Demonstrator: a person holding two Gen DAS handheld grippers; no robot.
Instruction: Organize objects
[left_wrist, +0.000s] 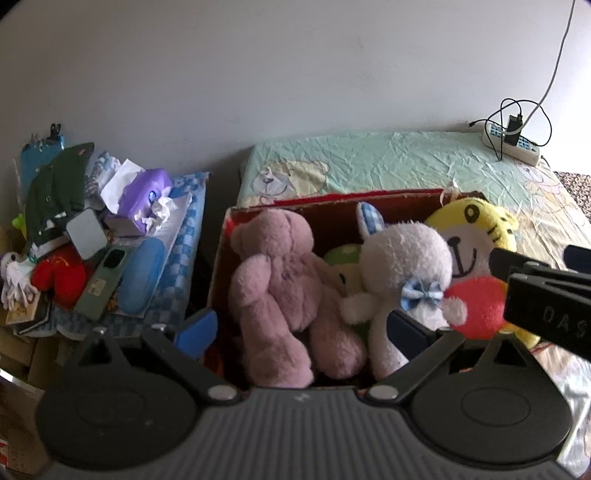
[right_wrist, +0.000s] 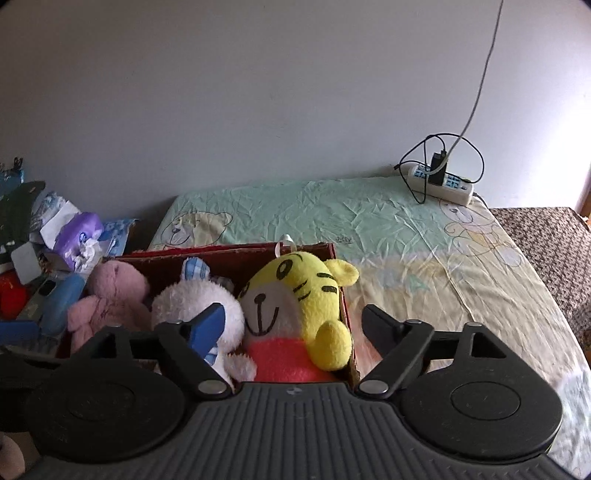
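Bed (right_wrist: 388, 221) w/ crinkled mint-green sheet printed w/ cartoon bears runs along a plain pale wall; white power strip (right_wrist: 441, 182) w/ black charger and looped cable sits at its far corner. Dark red cardboard box (right_wrist: 236, 254) rests on the sheet, packed w/ soft toys.

Left wrist view shows more: pink plush bear (left_wrist: 280, 291) full length, green plush partly hidden behind it, and a cluttered pile left of the bed, incl. purple tissue pack (left_wrist: 146, 197), red plush and blue case. Right wrist view shows the bed's right side and a speckled brown cover beyond it.

Left claw (left_wrist: 299, 328) is spread wide, nothing gripped, pink bear and white plush rabbit (left_wrist: 402, 266) lying between its blue-padded fingers, no contact. Right claw (right_wrist: 291, 325) also released, fully spread; yellow striped plush tiger w/ red belly (right_wrist: 291, 314) lies in the box's right end, framed between the fingers, apparently untouched.
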